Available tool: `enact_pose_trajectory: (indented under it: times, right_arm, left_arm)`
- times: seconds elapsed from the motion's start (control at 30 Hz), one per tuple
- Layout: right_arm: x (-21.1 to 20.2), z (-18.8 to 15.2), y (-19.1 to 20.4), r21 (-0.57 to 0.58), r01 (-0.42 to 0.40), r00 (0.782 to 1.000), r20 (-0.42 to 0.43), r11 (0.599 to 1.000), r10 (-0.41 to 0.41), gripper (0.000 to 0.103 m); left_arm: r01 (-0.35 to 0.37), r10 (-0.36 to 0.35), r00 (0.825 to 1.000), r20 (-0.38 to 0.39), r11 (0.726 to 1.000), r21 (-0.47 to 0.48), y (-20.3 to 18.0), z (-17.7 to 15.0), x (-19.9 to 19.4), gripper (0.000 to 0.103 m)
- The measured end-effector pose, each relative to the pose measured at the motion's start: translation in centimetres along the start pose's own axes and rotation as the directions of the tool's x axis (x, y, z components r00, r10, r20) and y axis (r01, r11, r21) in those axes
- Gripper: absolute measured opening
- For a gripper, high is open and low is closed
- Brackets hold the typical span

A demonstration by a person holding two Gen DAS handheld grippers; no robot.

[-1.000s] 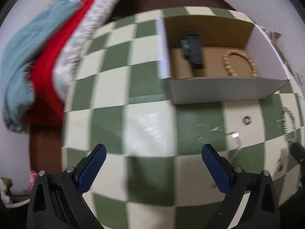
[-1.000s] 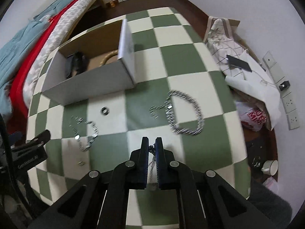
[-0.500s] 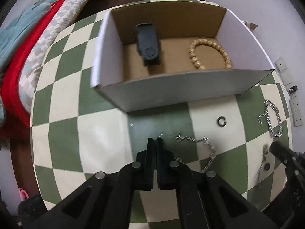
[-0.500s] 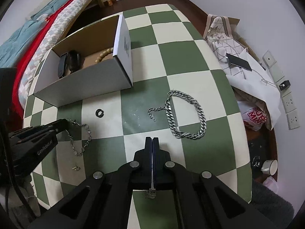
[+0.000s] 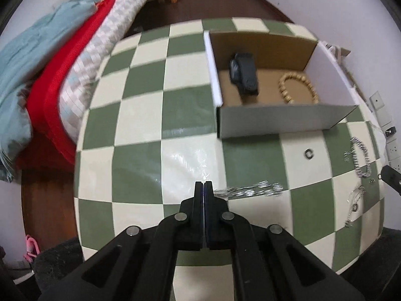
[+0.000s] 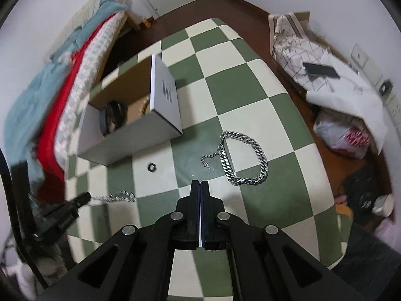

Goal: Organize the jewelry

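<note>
The checkered tabletop [image 5: 140, 130] carries an open cardboard box [image 5: 280, 120] already holding a black watch [image 5: 244, 74] and a bead bracelet [image 5: 298, 89]. A heavy curb-link bracelet [image 6: 244, 161] lies loose, well clear of the box; it looks limp and slippery, best pinched across the links. The left gripper [image 5: 204, 188] is closed on one end of a thin silver chain [image 5: 250, 191], which trails sideways. The right gripper [image 6: 200, 186] is closed too; whether it holds anything, I cannot tell. A small ring [image 6: 152, 167] lies near the box.

Left wrist view: above the checkered table's [image 5: 140, 130] near-left part, facing forward and down toward the open box [image 5: 280, 120]. Right wrist view: above the near edge, further right, facing the same way. Shared: table, box, small ring [image 6: 152, 167], bedding [image 6: 67, 92].
</note>
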State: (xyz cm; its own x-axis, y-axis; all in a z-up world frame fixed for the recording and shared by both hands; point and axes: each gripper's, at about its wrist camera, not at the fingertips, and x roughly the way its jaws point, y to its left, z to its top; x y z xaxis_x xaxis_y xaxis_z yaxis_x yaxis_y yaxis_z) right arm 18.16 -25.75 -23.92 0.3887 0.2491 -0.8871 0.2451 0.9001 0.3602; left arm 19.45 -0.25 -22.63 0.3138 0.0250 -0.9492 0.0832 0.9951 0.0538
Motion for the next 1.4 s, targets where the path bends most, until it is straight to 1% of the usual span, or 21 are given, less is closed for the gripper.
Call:
enact_pose_trajectory:
  times: [0.07, 0.17, 0.3, 0.43, 0.53, 0.63, 0.7, 0.87, 0.97, 1.07, 1.13, 1.27, 1.4]
  right_arm:
    - [-0.9, 0.4, -0.5, 0.026, -0.024, 1.0, 0.015, 0.999, 0.023, 0.0]
    - [-2.2, 0.8, -0.4, 0.041, -0.053, 0.998, 0.035, 0.998, 0.052, 0.0]
    - [-4.3, 1.4, 0.7, 0.005, -0.052, 0.997, 0.062, 0.999, 0.051, 0.0]
    - [-6.5, 2.0, 2.5, -0.044, -0.051, 0.994, 0.094, 0.998, 0.055, 0.0]
    - [-7.9, 2.7, 4.0, -0.075, -0.061, 0.991, 0.116, 0.995, 0.069, 0.0]
    - [-8.7, 3.8, 5.9, -0.117, -0.064, 0.989, 0.126, 0.991, 0.078, 0.0]
    - [-9.0, 4.4, 7.1, -0.144, -0.066, 0.988, 0.131, 0.987, 0.085, 0.0]
    - [-8.9, 6.3, 10.7, -0.215, -0.056, 0.986, 0.139, 0.975, 0.087, 0.0]
    - [-8.2, 7.5, 12.5, -0.244, -0.048, 0.987, 0.137, 0.969, 0.084, 0.0]
    - [-7.0, 8.8, 13.8, -0.26, -0.041, 0.989, 0.124, 0.965, 0.075, 0.0]
    - [-5.9, 9.8, 14.5, -0.27, -0.029, 0.992, 0.11, 0.962, 0.061, 0.0]
    - [-3.5, 10.9, 15.2, -0.288, -0.009, 0.997, 0.069, 0.957, 0.03, 0.0]
    - [-0.9, 11.7, 15.2, -0.292, 0.007, 1.0, 0.026, 0.957, 0.0, 0.0]
  left_arm:
    - [0.014, -0.014, 0.999, 0.031, 1.0, -0.002, -0.6, -0.1, -1.5, 0.0]
    - [0.028, -0.028, 0.997, 0.074, 1.0, 0.006, -1.0, 0.6, -3.3, 0.0]
    - [0.048, -0.05, 0.991, 0.127, 0.999, 0.02, -1.2, 2.1, -5.6, 0.0]
    - [0.053, -0.056, 0.981, 0.188, 0.998, 0.023, -1.5, 2.9, -8.6, 0.0]
    - [0.067, -0.068, 0.974, 0.218, 0.998, 0.011, -1.3, 4.0, -10.3, 0.0]
    - [0.098, -0.092, 0.964, 0.249, 0.995, -0.01, -0.8, 5.5, -12.0, 0.0]
    - [0.111, -0.102, 0.96, 0.262, 0.994, -0.021, -0.6, 6.5, -12.6, 0.0]
    - [0.11, -0.093, 0.954, 0.286, 0.993, -0.045, -0.3, 9.4, -13.2, 0.0]
    - [0.098, -0.082, 0.956, 0.28, 0.994, -0.042, -0.3, 11.0, -12.6, 0.0]
    - [0.095, -0.082, 0.965, 0.251, 0.995, -0.042, -0.2, 12.2, -11.3, 0.0]
    - [0.102, -0.089, 0.971, 0.221, 0.994, -0.049, 0.1, 12.8, -10.0, 0.0]
    - [0.131, -0.12, 0.983, 0.135, 0.989, -0.07, 0.6, 13.6, -6.8, 0.0]
    - [0.141, -0.136, 0.988, 0.068, 0.986, -0.087, 0.9, 13.6, -3.9, 0.0]
